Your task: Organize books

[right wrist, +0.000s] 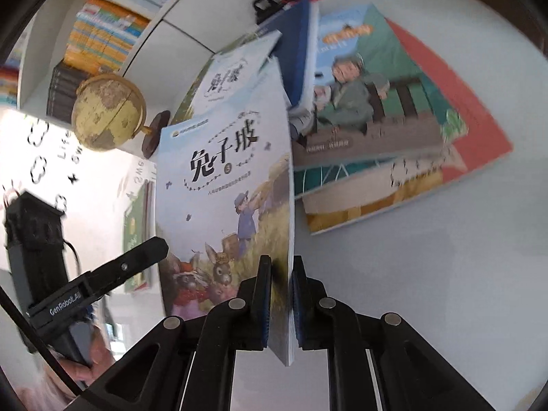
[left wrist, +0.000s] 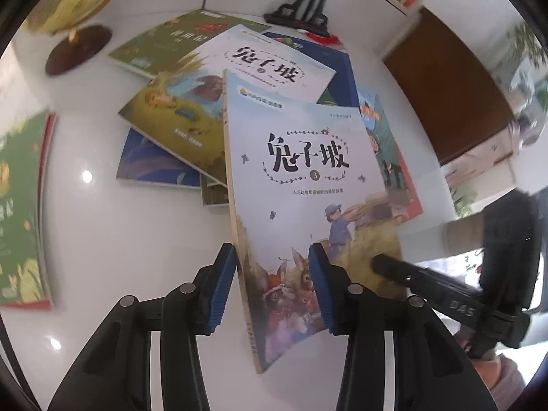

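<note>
Our right claw [right wrist: 281, 303] is pinching the lower edge of a pale blue book [right wrist: 226, 205], its two blue pads pressed against either side of the pages. The book is lifted off the white counter [right wrist: 428, 291] and stands nearly on edge, its cover showing black Chinese characters, a numbered circle, a figure in blue and rabbits in grass.

Our left claw [left wrist: 274, 287] is part spread around the same book [left wrist: 301, 178]. The left pad [left wrist: 219, 291] sits at the spine side; the right pad [left wrist: 320, 287] lies over the rabbits on the cover. We cannot tell whether either pad presses on it.

Behind the lifted book, a loose pile of books [left wrist: 191, 116] lies fanned on the counter, the topmost bearing the same title. To the right lies a book with a red border [right wrist: 455, 102]. A green book [left wrist: 24, 212] lies apart at the left. A small globe [right wrist: 108, 111] on a dark wooden base stands beyond, near a shelf of books [right wrist: 99, 34].
</note>
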